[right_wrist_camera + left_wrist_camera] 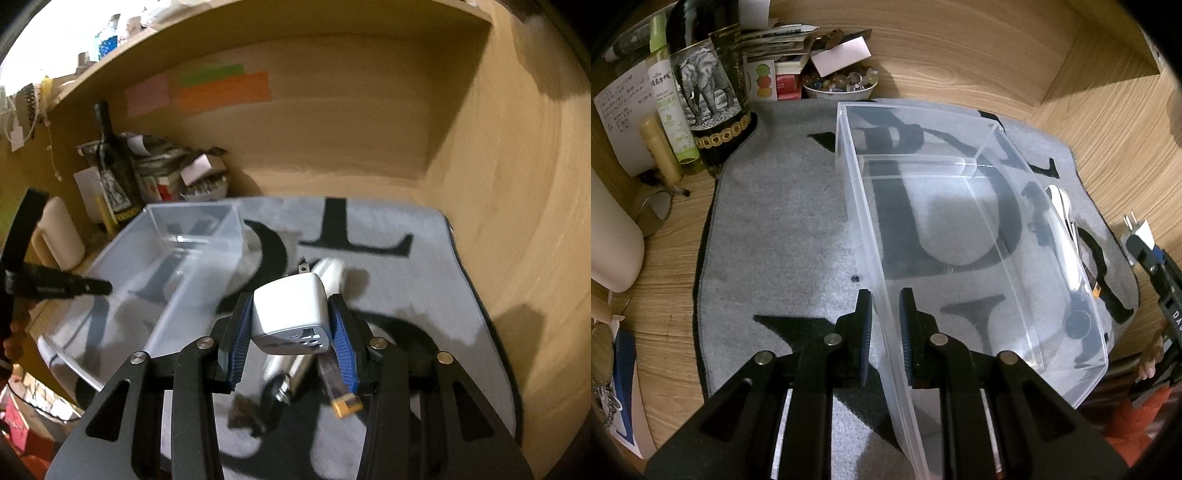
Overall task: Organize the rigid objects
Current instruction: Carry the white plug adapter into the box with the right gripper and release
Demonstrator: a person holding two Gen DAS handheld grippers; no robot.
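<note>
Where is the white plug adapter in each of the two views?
Left wrist view: the white plug adapter is at the far right edge, held by the right hand-held gripper.
Right wrist view: it sits at lower centre, clamped between the blue pads.
Shared landmark: the clear plastic bin.

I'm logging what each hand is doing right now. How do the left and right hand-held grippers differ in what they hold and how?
The left hand-held gripper straddles the side wall of the clear plastic bin, which rests on the grey mat; whether its pads press the wall is unclear. The right hand-held gripper is clamped on a white plug adapter, held above the mat. The bin is large, transparent and empty; the adapter is small and opaque. Both have black arms and blue pads.
</note>
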